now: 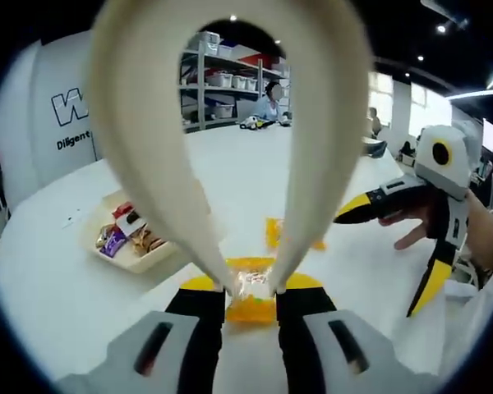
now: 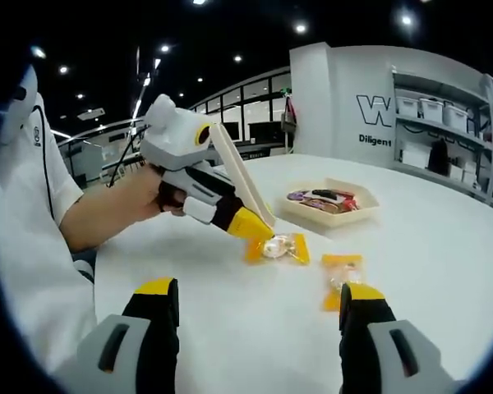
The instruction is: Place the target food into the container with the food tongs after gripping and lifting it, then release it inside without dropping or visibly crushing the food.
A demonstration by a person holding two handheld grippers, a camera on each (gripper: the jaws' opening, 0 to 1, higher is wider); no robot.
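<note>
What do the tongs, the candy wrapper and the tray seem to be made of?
Tongs: likely matte cream plastic, smooth, no metallic shine.
Candy wrapper: glossy plastic film, clear middle, yellow ends.
Tray: beige, matte, maybe plastic or cardboard; cannot tell.

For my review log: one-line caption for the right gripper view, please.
Left gripper pinches a yellow-wrapped candy with cream tongs on the white table; container waits behind.
</note>
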